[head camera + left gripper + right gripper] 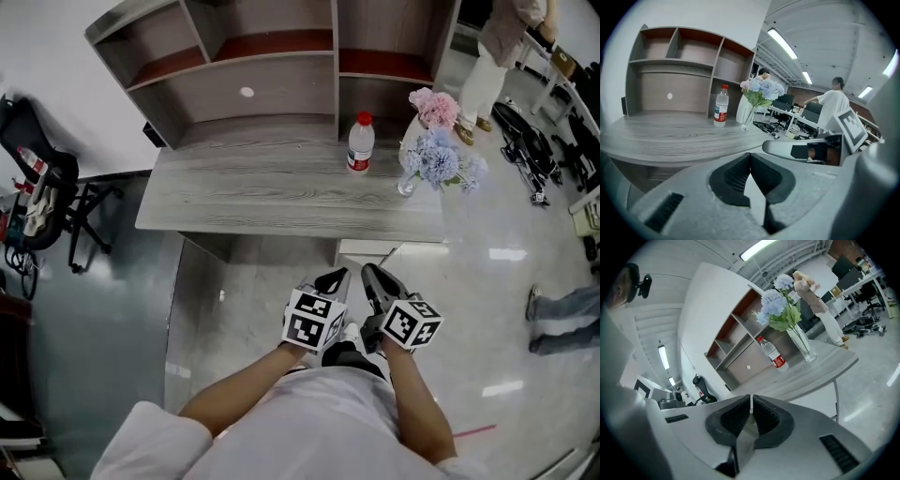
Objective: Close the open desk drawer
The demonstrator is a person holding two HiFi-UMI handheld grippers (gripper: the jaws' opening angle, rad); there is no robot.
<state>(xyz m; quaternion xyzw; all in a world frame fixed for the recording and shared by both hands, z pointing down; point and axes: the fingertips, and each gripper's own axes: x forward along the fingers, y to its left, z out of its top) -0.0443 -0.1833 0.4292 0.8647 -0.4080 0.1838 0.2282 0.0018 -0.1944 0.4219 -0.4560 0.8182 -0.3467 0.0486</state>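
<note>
Both held low, close to body: left gripper (330, 281) and right gripper (377, 281) pinched closed, nothing between jaws. Drawer (367, 249): pale front peeking from under bench (281, 197) front edge, right of knee gap; looks barely out. Best finish: press square on front, straight in, no twist. Floor (244, 309) open ahead; mind bench lip above. Bottle (360, 143) and flowers (441, 155) well clear.

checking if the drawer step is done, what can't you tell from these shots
Drawer: head view shows only a pale strip under the desk edge; open or shut unclear, and neither gripper view settles it.
Bottle label: print too small in every view.
Person: cut off by head view's top edge.
</note>
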